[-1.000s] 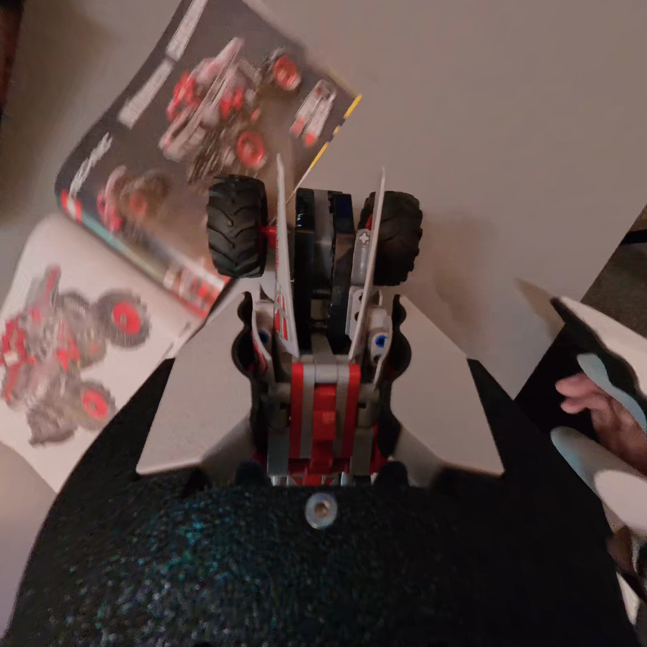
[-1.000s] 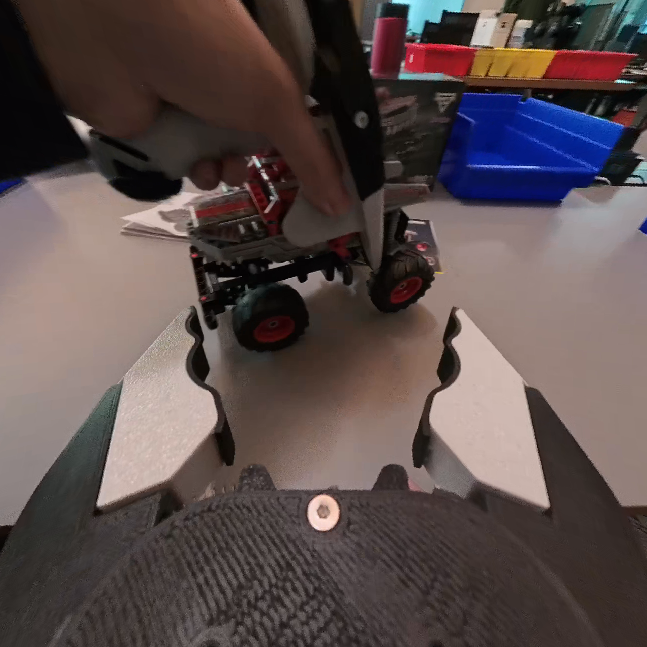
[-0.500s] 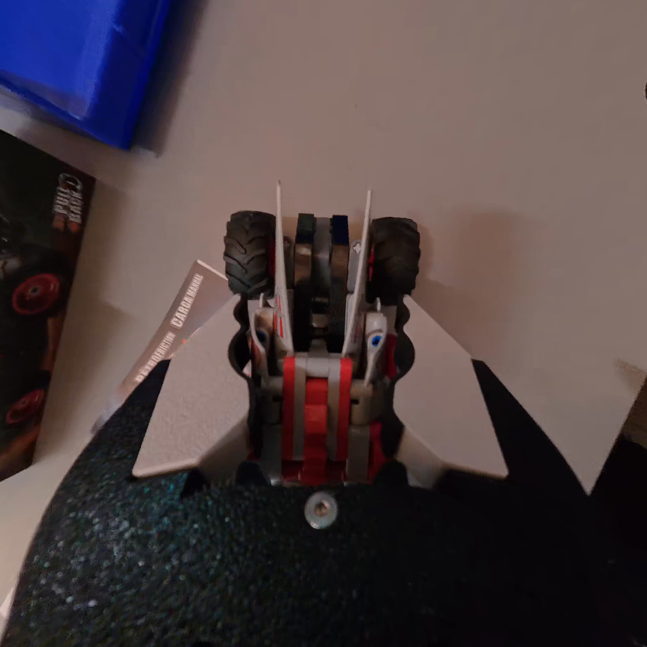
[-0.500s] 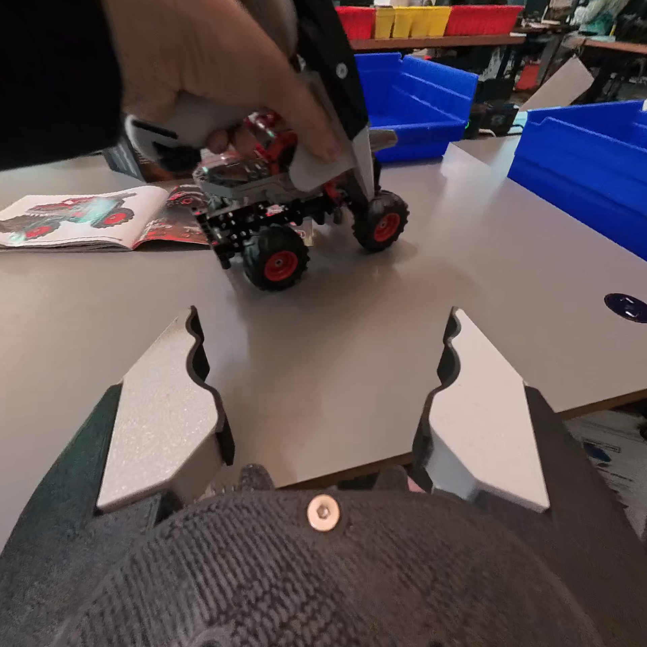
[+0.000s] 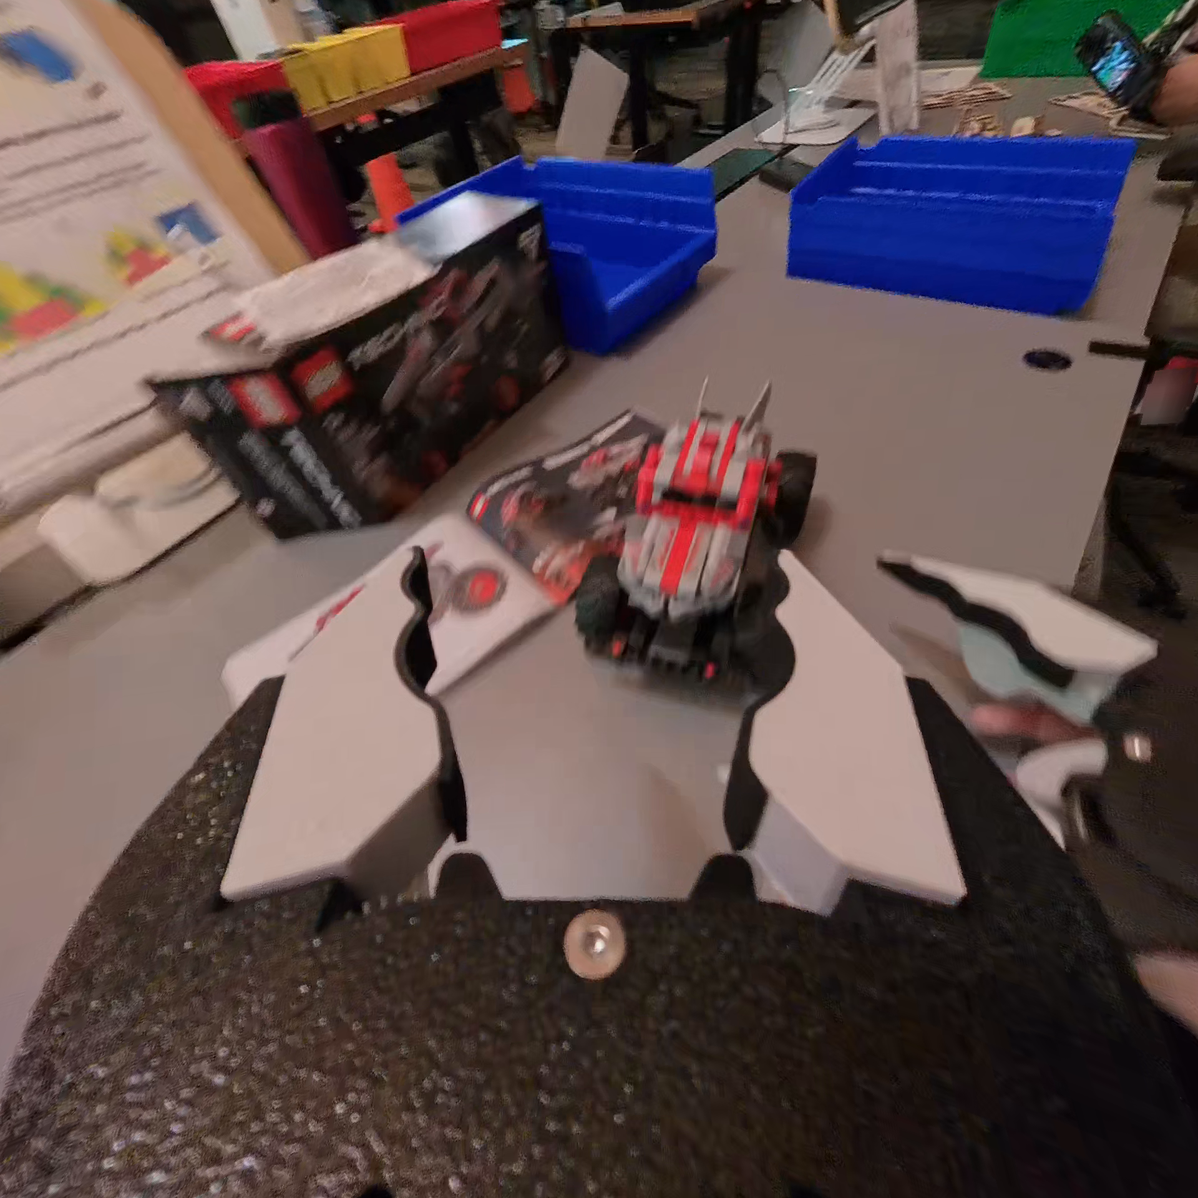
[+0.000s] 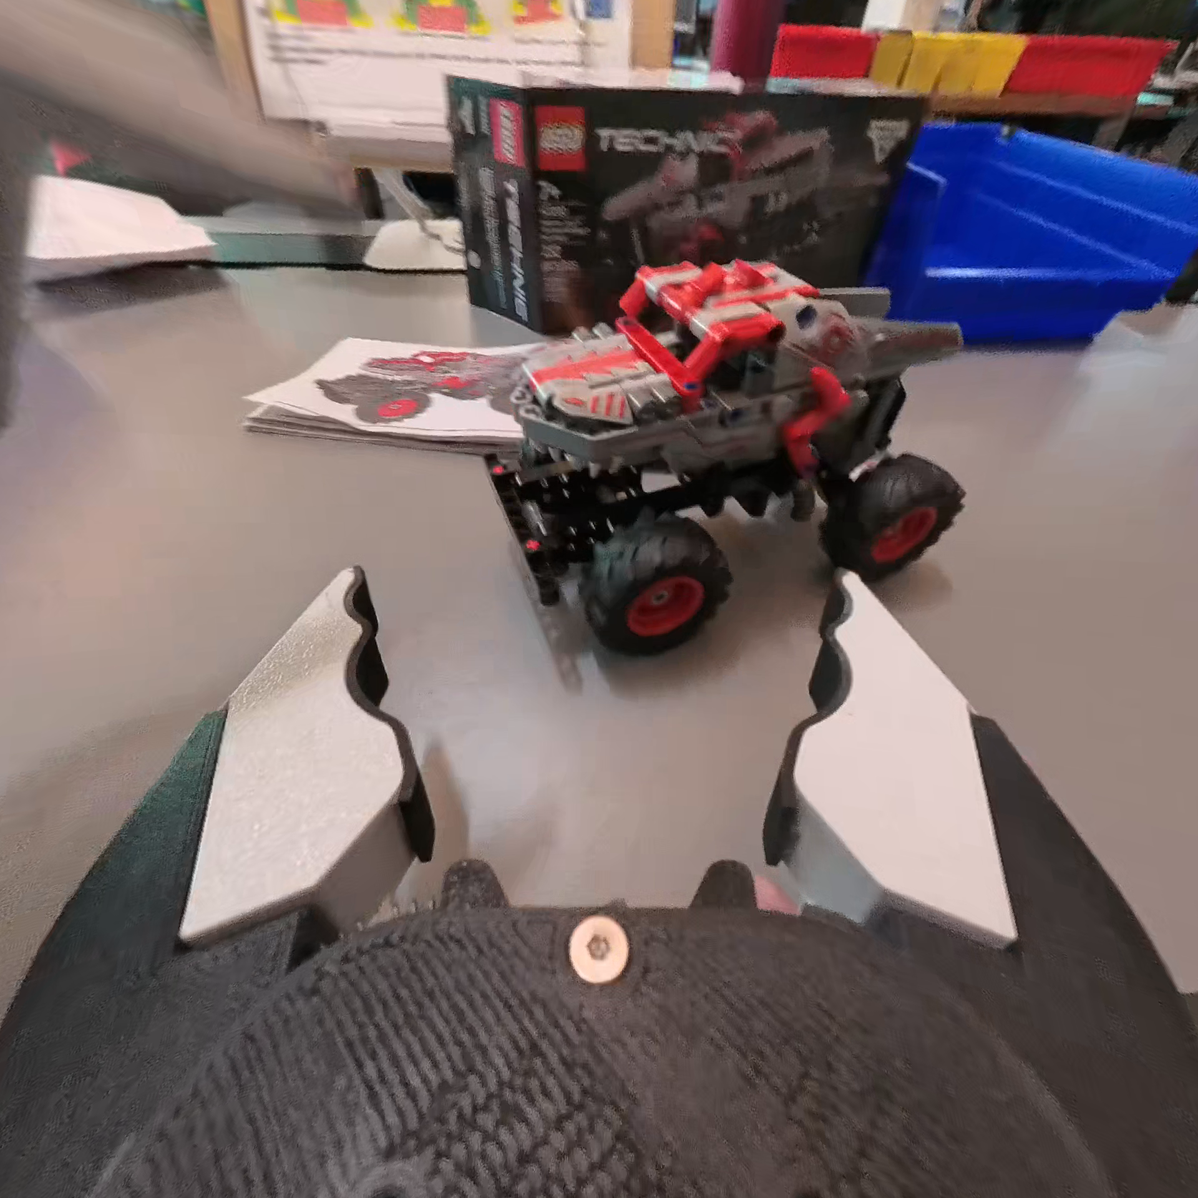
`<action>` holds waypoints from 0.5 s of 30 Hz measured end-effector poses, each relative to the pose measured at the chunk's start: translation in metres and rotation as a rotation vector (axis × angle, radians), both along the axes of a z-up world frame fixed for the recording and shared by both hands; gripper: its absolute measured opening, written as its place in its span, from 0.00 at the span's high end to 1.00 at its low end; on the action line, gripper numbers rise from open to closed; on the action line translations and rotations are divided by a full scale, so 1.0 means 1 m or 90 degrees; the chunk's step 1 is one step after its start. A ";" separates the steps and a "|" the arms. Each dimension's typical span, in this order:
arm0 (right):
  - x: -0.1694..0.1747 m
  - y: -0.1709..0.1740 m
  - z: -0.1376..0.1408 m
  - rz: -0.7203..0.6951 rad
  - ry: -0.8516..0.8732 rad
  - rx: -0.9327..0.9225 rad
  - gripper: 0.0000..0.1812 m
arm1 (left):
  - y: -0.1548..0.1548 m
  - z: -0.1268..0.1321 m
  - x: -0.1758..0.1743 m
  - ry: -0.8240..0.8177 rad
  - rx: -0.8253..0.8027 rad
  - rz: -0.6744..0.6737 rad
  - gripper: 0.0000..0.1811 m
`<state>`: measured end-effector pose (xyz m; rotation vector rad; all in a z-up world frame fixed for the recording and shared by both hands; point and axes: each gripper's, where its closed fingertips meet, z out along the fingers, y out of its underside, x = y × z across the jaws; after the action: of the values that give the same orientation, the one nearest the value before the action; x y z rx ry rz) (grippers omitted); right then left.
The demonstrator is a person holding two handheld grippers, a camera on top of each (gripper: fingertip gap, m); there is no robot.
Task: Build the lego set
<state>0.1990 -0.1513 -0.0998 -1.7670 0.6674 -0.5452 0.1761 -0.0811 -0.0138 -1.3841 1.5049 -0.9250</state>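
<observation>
Your left gripper [image 5: 596, 655] has released the truck [image 6: 726, 441] and pulled back; both grippers gape empty. One truck stands on four wheels beside one booklet [image 6: 389, 402], before one box [image 6: 681, 194], near two blue bins [image 5: 959, 220].

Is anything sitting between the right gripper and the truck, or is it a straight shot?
Nothing visible blocks it. The right gripper is open, with only bare grey table between its fingers and the truck. The instruction booklet lies behind the truck, off to the left.
</observation>
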 end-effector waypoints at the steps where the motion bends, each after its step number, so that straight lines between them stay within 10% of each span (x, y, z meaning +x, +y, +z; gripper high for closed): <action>1: -0.009 0.007 0.002 0.004 -0.011 0.002 0.26 | 0.009 -0.012 -0.028 0.006 0.000 0.018 0.45; 8: -0.068 0.036 0.009 0.043 -0.040 0.002 0.26 | 0.045 -0.068 -0.181 0.025 -0.010 0.132 0.42; 15: -0.128 0.052 0.016 0.103 -0.060 0.000 0.26 | 0.044 -0.095 -0.256 0.037 -0.044 0.196 0.39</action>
<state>0.0712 -0.0988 -0.0837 -1.7653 0.4543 -0.5133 -0.0800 -0.0371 -0.1086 -1.6498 1.2638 -0.7536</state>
